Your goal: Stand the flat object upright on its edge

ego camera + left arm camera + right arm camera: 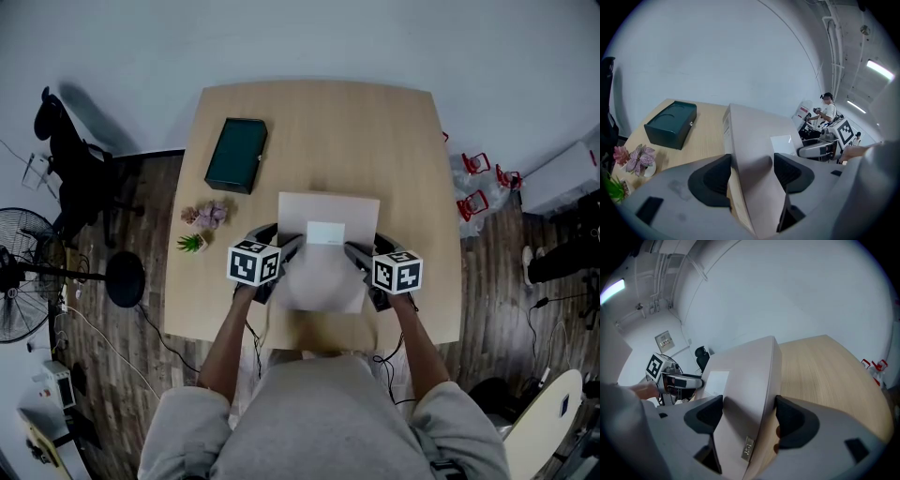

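Box [311,212] in left gripper [292,247], right gripper [355,250]

Wood table [394,141] w/ dk green box [236,155], pink plant [208,216], green plant [191,244].

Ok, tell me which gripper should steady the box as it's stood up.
Right, probably. Both grip the box at its sides, but the left gripper has small plants close beside it; the right gripper has bare table.
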Demonstrator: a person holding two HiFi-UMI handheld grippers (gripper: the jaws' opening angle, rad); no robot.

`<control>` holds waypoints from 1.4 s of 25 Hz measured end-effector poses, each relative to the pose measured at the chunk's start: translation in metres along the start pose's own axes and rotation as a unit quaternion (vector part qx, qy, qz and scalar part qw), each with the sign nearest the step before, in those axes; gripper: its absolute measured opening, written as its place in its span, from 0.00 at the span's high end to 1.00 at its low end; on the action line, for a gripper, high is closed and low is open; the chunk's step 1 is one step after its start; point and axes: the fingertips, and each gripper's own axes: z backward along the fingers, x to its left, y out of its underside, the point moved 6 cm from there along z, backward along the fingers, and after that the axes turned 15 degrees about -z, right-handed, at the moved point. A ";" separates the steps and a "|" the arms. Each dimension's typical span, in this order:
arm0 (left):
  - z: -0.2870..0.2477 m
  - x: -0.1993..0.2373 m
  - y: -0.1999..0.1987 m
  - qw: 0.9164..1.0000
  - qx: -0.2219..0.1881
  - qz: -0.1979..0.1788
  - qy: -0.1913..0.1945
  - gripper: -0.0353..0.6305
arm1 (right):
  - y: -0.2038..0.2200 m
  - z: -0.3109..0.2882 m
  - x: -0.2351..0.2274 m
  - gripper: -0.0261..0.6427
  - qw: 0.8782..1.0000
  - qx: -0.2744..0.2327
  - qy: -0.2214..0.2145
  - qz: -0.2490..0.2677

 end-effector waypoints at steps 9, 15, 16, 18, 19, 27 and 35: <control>0.020 -0.017 -0.005 0.999 -0.032 -0.016 -0.026 0.52 | 0.001 0.022 0.015 0.43 0.999 -0.037 0.002 0.039; 0.034 -0.027 -0.005 0.997 -0.053 -0.024 -0.040 0.52 | 0.005 0.034 0.026 0.44 0.996 -0.062 0.005 0.064; 0.036 -0.028 -0.005 0.997 -0.055 -0.027 -0.042 0.52 | 0.006 0.036 0.028 0.44 0.996 -0.065 0.005 0.068; 0.039 -0.031 -0.005 0.997 -0.060 -0.031 -0.044 0.52 | 0.006 0.041 0.030 0.44 0.995 -0.072 0.007 0.074; 0.042 -0.032 -0.005 0.996 -0.064 -0.031 -0.046 0.52 | 0.006 0.043 0.032 0.44 0.994 -0.076 0.008 0.078; 0.055 -0.041 -0.018 0.991 -0.098 -0.050 -0.074 0.52 | 0.000 0.056 0.044 0.45 0.987 -0.117 0.010 0.114; 0.061 -0.041 -0.027 0.988 -0.121 -0.059 -0.081 0.52 | -0.010 0.059 0.049 0.45 0.982 -0.136 0.014 0.133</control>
